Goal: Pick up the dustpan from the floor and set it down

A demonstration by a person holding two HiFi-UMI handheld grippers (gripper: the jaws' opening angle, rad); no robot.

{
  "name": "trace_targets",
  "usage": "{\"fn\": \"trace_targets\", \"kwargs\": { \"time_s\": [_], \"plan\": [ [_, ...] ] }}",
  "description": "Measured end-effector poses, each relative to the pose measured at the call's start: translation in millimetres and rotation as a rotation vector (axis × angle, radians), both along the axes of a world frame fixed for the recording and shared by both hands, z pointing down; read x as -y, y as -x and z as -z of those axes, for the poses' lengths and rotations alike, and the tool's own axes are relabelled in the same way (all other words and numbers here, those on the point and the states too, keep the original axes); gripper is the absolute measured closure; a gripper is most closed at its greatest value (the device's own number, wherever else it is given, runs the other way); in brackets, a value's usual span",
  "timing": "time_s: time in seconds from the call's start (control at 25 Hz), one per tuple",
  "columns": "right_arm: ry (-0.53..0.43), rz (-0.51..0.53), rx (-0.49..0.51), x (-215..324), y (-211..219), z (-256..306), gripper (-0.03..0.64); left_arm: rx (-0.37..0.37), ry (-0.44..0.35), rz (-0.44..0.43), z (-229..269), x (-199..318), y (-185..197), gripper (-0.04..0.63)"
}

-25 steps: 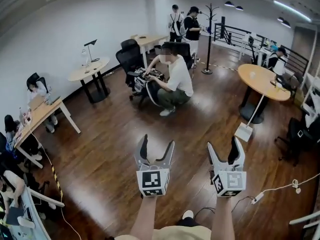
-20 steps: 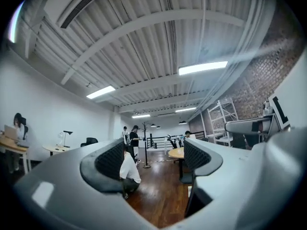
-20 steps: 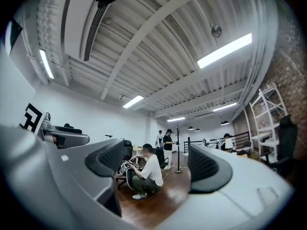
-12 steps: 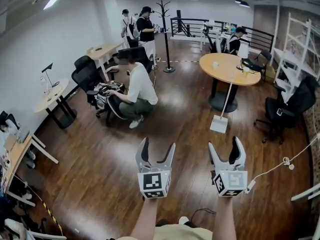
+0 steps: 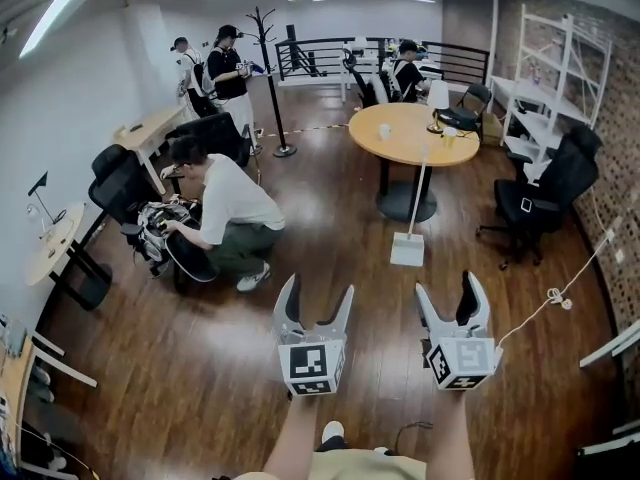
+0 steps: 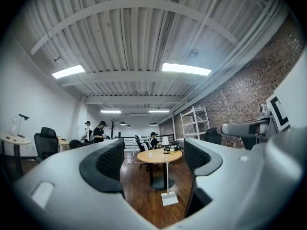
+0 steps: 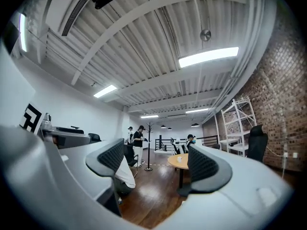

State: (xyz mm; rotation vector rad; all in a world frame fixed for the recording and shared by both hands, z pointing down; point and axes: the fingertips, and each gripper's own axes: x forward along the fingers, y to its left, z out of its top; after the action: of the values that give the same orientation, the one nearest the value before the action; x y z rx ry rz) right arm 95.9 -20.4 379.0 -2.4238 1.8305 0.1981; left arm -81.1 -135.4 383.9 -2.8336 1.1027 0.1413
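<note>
The dustpan point(image 5: 408, 248) is white with a long thin upright handle. It stands on the wooden floor beside the round table's foot, well ahead of both grippers. The left gripper view shows the dustpan point(image 6: 169, 198) between the jaws, far off. My left gripper point(image 5: 318, 288) is held out at waist height, open and empty. My right gripper point(image 5: 446, 286) is beside it, also open and empty. In the gripper views, the left gripper point(image 6: 153, 159) and the right gripper point(image 7: 156, 159) have their jaws wide apart.
A round wooden table point(image 5: 412, 133) stands behind the dustpan. A person point(image 5: 235, 213) crouches at the left by a bag. A black office chair point(image 5: 540, 203) and a white shelf rack point(image 5: 545, 78) are at the right. A white cable point(image 5: 540, 303) crosses the floor.
The head view has swung to the right, so the table, dustpan and crouching person shifted left in the picture. Both grippers keep the same open pose.
</note>
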Motion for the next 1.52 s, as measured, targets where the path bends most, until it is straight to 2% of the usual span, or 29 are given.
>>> {"fn": "trace_targets", "kwargs": {
  "time_s": [0.2, 0.44, 0.64, 0.8, 1.2, 1.32, 1.52],
  "plan": [
    [0.001, -0.050, -0.009, 31.7, 0.2, 0.8, 0.215, -0.030, -0.008, -0.054, 7.2, 44.2, -9.8, 0.227],
    [0.028, -0.103, -0.020, 54.8, -3.5, -8.0, 0.215, -0.033, 0.028, -0.109, -12.2, 78.2, -18.3, 0.227],
    [0.036, -0.126, -0.014, 74.7, -34.9, -15.6, 0.215, -0.023, 0.039, -0.135, -22.9, 101.7, -52.4, 0.227],
    [0.021, -0.115, -0.009, 110.4, -53.9, -14.1, 0.215, -0.012, 0.024, -0.131, -18.1, 134.0, -71.8, 0.227],
    [-0.086, -0.078, -0.038, 185.4, -180.0, 25.7, 0.215, -0.043, -0.046, -0.089, 21.4, 203.5, -188.4, 0.229],
    [-0.079, -0.073, -0.019, 194.7, -210.0, 15.2, 0.215, -0.044, -0.032, -0.097, 17.2, 213.0, -219.4, 0.229],
    [-0.045, -0.072, 0.037, 216.3, -254.5, -10.6, 0.215, 0.000, -0.006, -0.102, -1.6, 234.6, -260.8, 0.229]
  ]
}}
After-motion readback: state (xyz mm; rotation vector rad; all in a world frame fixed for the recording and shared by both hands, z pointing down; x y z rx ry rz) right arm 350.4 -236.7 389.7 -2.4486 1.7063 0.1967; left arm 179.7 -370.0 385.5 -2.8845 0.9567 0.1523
